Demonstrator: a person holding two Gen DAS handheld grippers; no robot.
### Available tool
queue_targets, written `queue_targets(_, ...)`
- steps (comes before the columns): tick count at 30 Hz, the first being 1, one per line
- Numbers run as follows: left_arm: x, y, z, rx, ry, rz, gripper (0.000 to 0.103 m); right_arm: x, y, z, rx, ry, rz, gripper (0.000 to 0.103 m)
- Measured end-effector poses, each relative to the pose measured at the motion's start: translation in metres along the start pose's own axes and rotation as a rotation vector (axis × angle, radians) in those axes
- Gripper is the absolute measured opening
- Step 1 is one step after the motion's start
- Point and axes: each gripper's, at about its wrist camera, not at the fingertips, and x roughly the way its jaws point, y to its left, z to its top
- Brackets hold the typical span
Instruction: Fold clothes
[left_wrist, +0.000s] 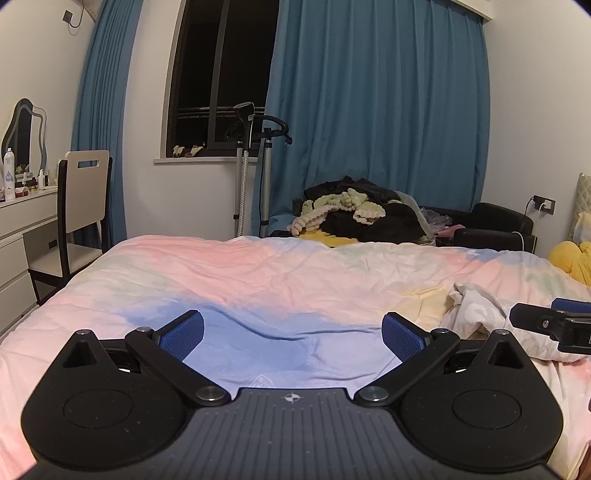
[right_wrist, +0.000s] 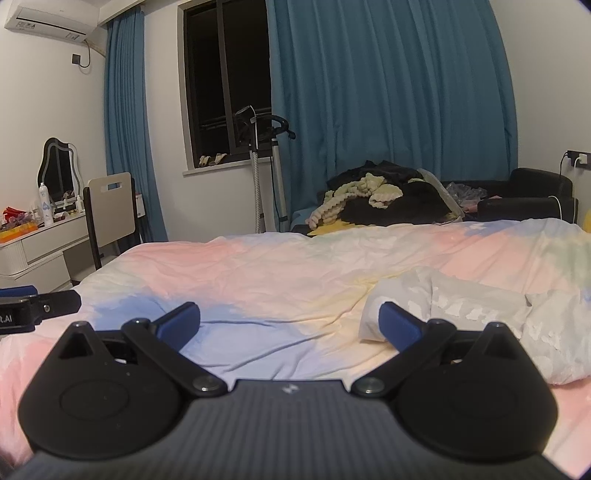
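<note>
A crumpled white garment (right_wrist: 472, 314) with pale printed marks lies on the bed, right of centre; it also shows in the left wrist view (left_wrist: 476, 314) at the right. My right gripper (right_wrist: 290, 323) is open and empty, its right finger just in front of the garment's left edge. My left gripper (left_wrist: 291, 332) is open and empty above the blue patch of the bedcover (left_wrist: 258, 280), left of the garment. Each gripper's tip shows at the edge of the other's view.
The pastel bedcover (right_wrist: 277, 266) fills the foreground. Behind the bed are a heap of clothes (right_wrist: 384, 199) on a dark sofa, a garment steamer stand (right_wrist: 258, 155), blue curtains and a window. A chair (left_wrist: 85, 199) and a white dresser (left_wrist: 22, 221) stand at left.
</note>
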Motion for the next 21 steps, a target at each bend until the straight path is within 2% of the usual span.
queue_targets(21, -0.0001, 0.0006, -0.0007, -0.012, 0.017, 0.007, 0.103, 0.0009, 0.0016, -0.0019, 0.003, 0.010, -0.008, 0.103)
